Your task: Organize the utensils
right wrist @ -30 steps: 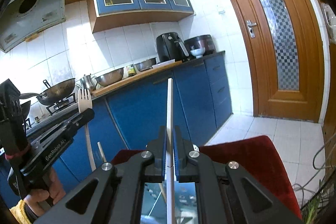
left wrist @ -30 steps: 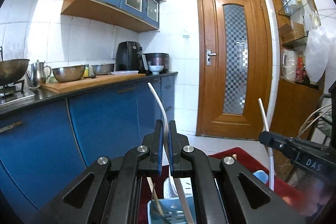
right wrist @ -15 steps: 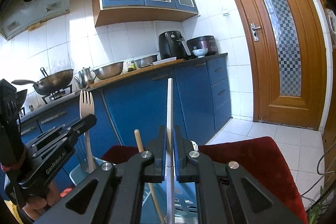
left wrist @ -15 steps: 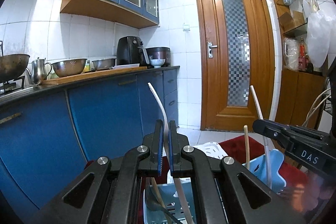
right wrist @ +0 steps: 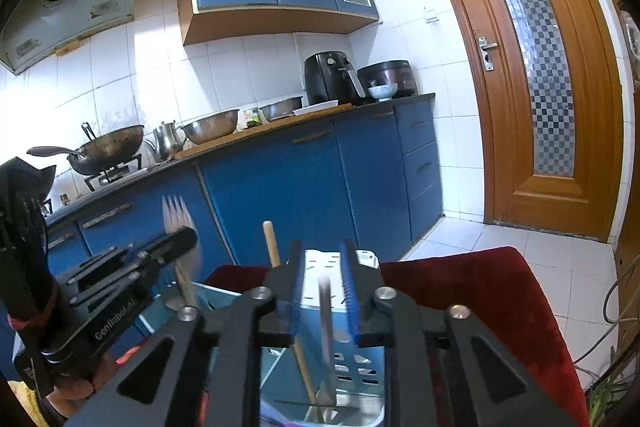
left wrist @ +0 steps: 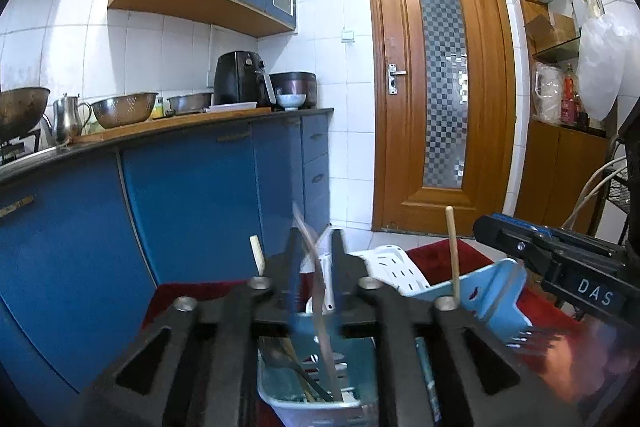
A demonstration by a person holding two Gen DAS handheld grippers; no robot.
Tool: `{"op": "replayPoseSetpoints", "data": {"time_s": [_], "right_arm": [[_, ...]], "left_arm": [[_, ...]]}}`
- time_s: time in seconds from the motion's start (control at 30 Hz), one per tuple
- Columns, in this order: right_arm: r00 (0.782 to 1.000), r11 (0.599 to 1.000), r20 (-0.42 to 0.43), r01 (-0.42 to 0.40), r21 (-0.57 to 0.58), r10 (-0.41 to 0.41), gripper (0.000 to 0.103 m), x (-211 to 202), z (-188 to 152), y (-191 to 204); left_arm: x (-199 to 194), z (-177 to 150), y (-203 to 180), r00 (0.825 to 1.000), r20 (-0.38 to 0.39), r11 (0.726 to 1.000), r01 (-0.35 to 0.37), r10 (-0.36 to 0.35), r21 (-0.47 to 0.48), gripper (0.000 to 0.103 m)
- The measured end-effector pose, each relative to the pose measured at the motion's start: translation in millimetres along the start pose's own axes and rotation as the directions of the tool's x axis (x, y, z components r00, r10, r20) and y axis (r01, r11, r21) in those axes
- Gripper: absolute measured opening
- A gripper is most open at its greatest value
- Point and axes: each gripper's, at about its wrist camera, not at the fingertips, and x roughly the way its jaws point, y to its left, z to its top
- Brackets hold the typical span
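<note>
Both our claws have just opened: left claw (left wrist: 316, 263) frees the fork (left wrist: 320, 311), right claw (right wrist: 322, 283) its utensil (right wrist: 326, 323), dropping into the blue caddy (left wrist: 280, 397); two sorted.

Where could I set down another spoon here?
The red cloth right of the blue caddy lies bare, out to the white floor tiles. The caddy itself is crowded with upright utensils; the counter is packed with bowls and appliances.

Left gripper (left wrist: 316, 259) and right gripper (right wrist: 323, 275) jaws have just been opening, pointing slightly downward.
</note>
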Motion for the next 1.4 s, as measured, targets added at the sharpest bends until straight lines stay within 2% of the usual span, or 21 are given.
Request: {"op": "replayPoseSetpoints", "data": {"time_s": [0.17, 0.4, 0.6, 0.87, 1.03, 1.27, 1.4], "right_arm": [[1.000, 1.000, 0.024, -0.002, 0.007, 0.001, 0.024, -13, 3, 4], [0.999, 1.000, 0.049, -0.013, 0.027, 0.012, 0.027, -33, 11, 10], [0.999, 0.998, 0.030, -0.026, 0.056, 0.024, 0.027, -50, 13, 12], [1.000, 0.998, -0.022, -0.017, 0.055, 0.018, 0.027, -75, 5, 21], [0.997, 0.999, -0.073, 0.017, 0.046, -0.013, 0.027, -87, -5, 28], [0.983, 0.997, -0.174, 0.059, 0.040, -0.052, 0.027, -95, -29, 31], [0.970, 0.996, -0.235, 0.076, 0.036, -0.066, 0.027, -94, -45, 30]], "left_arm": [[-11, 1, -2, 1.000, 0.005, 1.000, 0.004, -0.004, 0.007, 0.026], [-37, 9, -4, 0.999, 0.008, 0.999, 0.042, -0.042, -0.016, 0.027], [-59, 15, 0, 0.998, -0.014, 0.997, 0.068, -0.069, -0.046, 0.027], [-91, 15, 6, 0.996, -0.048, 0.997, 0.066, -0.069, -0.047, 0.028], [-108, 2, 10, 0.991, -0.103, 0.995, 0.079, -0.085, -0.068, 0.028], [-123, -23, 11, 0.980, -0.179, 0.994, 0.079, -0.092, -0.079, 0.032], [-126, -40, 9, 0.966, -0.239, 0.994, 0.078, -0.095, -0.079, 0.032]]}}
